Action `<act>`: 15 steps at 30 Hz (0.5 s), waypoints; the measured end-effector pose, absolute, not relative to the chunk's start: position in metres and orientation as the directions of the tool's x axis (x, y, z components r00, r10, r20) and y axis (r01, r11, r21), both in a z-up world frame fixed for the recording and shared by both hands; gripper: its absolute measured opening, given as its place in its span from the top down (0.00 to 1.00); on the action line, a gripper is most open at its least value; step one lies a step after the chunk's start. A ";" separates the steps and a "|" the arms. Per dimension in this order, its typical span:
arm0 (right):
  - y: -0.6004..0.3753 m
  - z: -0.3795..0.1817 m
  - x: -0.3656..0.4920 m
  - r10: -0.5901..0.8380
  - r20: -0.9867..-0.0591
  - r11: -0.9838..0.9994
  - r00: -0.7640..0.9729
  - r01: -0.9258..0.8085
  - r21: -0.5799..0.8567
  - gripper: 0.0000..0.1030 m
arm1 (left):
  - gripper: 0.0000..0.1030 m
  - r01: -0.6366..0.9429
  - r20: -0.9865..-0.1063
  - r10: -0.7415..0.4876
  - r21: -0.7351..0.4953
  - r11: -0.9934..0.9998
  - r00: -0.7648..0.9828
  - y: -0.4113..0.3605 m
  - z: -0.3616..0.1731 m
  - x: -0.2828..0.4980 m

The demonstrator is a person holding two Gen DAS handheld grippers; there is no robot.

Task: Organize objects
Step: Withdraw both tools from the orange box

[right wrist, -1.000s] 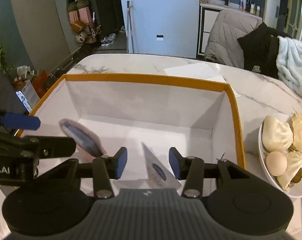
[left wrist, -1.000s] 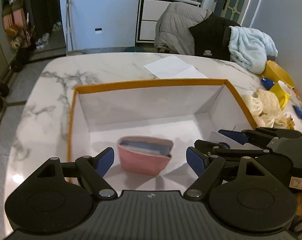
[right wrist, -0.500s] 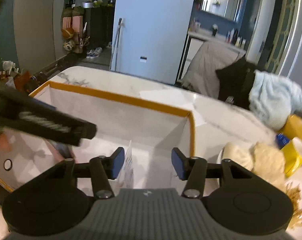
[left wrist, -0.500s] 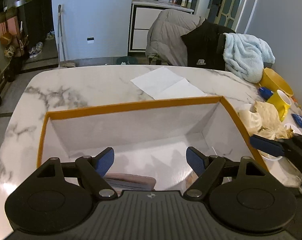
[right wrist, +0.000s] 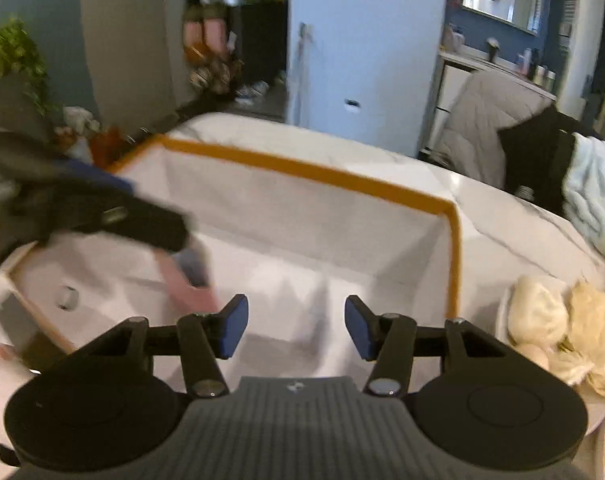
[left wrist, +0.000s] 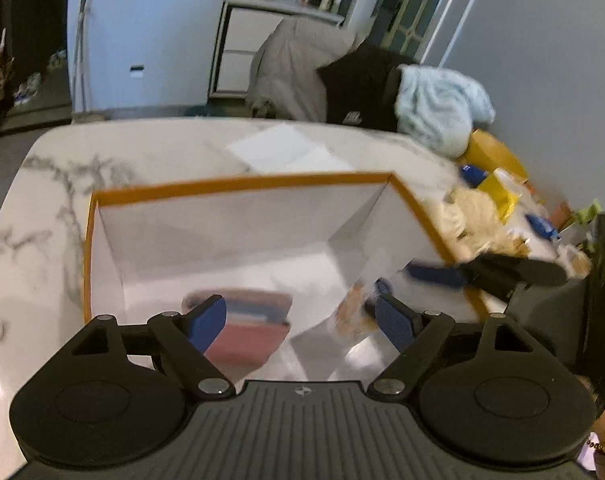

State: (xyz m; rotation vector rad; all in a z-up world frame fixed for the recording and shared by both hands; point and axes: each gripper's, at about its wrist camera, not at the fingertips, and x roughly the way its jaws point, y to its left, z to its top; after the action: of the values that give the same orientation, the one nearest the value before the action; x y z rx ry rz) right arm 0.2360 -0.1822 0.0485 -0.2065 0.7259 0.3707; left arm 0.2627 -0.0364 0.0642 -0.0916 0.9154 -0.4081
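A white marble table with grey veins (left wrist: 150, 152) carries a large, open white cardboard box with an orange rim (left wrist: 238, 184). Beyond the box, flat white sheets of paper (left wrist: 282, 148) lie on the table. Past the table's far edge, a grey quilted coat (left wrist: 290, 64), a black garment (left wrist: 362, 84) and a pale blue fluffy towel (left wrist: 442, 108) are heaped together. To the right of the box sit pale steamed buns on a white plate (right wrist: 542, 316), close to the box wall, with yellow cups and blue items (left wrist: 498, 192) further along; these are blurred.

Inside the box, near its front left part, a soft pink pouch with a blue opening (left wrist: 250, 320) lies on the white floor. In the left wrist view it lies just past the left gripper's left finger. Beside it, toward the right wall, a pale crumpled packet (left wrist: 354, 312) is too blurred to identify.

The left gripper (left wrist: 300, 322) hovers over the front of the box, its blue-padded fingers spread apart and grasping nothing. The right gripper (right wrist: 296, 326) is also spread wide and empty, above the box floor near the right wall. In the right wrist view the left gripper's dark body (right wrist: 102, 212) crosses the box's left side, partly hiding the pink pouch (right wrist: 190, 280)
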 end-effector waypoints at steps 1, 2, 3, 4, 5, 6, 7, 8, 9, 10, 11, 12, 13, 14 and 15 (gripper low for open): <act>-0.184 0.047 0.237 0.231 -0.671 0.925 0.705 -0.372 -0.073 0.46 | 0.06 0.297 -0.757 -0.374 -0.246 0.923 0.536 -0.038 0.059 0.265; -0.187 0.047 0.239 0.193 -0.656 0.936 0.730 -0.338 -0.102 0.46 | 0.06 0.291 -0.762 -0.374 -0.250 0.923 0.530 -0.039 0.056 0.266; -0.188 0.048 0.238 0.161 -0.643 0.941 0.749 -0.312 -0.128 0.46 | 0.06 0.287 -0.761 -0.379 -0.260 0.922 0.526 -0.040 0.053 0.268; -0.190 0.049 0.238 0.127 -0.631 0.945 0.765 -0.287 -0.158 0.46 | 0.06 0.287 -0.755 -0.376 -0.255 0.923 0.538 -0.041 0.053 0.267; -0.196 0.049 0.238 0.114 -0.622 0.945 0.775 -0.277 -0.173 0.47 | 0.06 0.289 -0.757 -0.375 -0.253 0.923 0.536 -0.042 0.053 0.267; -0.200 0.050 0.238 0.133 -0.621 0.944 0.772 -0.290 -0.158 0.46 | 0.06 0.293 -0.756 -0.383 -0.261 0.920 0.531 -0.043 0.053 0.268; -0.202 0.051 0.238 0.140 -0.621 0.944 0.771 -0.292 -0.150 0.46 | 0.06 0.293 -0.755 -0.390 -0.269 0.917 0.528 -0.044 0.052 0.269; -0.203 0.052 0.237 0.139 -0.620 0.944 0.773 -0.293 -0.153 0.46 | 0.06 0.291 -0.756 -0.391 -0.272 0.917 0.525 -0.045 0.051 0.271; -0.202 0.053 0.234 0.135 -0.617 0.942 0.775 -0.295 -0.163 0.46 | 0.06 0.290 -0.759 -0.393 -0.276 0.916 0.519 -0.047 0.050 0.274; -0.200 0.053 0.232 0.124 -0.610 0.938 0.783 -0.293 -0.186 0.46 | 0.06 0.287 -0.762 -0.398 -0.284 0.915 0.511 -0.050 0.047 0.279; -0.196 0.054 0.228 0.115 -0.596 0.934 0.794 -0.292 -0.208 0.45 | 0.06 0.283 -0.763 -0.400 -0.290 0.914 0.509 -0.052 0.044 0.282; -0.193 0.054 0.226 0.103 -0.584 0.929 0.805 -0.288 -0.233 0.43 | 0.06 0.278 -0.765 -0.396 -0.290 0.916 0.508 -0.055 0.041 0.288; -0.190 0.054 0.222 0.079 -0.568 0.924 0.819 -0.274 -0.267 0.41 | 0.08 0.274 -0.766 -0.387 -0.280 0.920 0.514 -0.058 0.039 0.292; -0.188 0.055 0.221 0.061 -0.546 0.918 0.835 -0.261 -0.297 0.41 | 0.10 0.270 -0.767 -0.375 -0.268 0.925 0.522 -0.061 0.038 0.295; -0.188 0.057 0.219 0.062 -0.533 0.914 0.844 -0.263 -0.309 0.41 | 0.10 0.269 -0.767 -0.368 -0.260 0.927 0.526 -0.062 0.039 0.297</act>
State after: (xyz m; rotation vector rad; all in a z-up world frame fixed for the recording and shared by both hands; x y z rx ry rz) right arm 0.2190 -0.1881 0.0572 -0.3848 0.5419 0.1763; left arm 0.2966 -0.0618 0.0385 -0.1145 0.9427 -0.3814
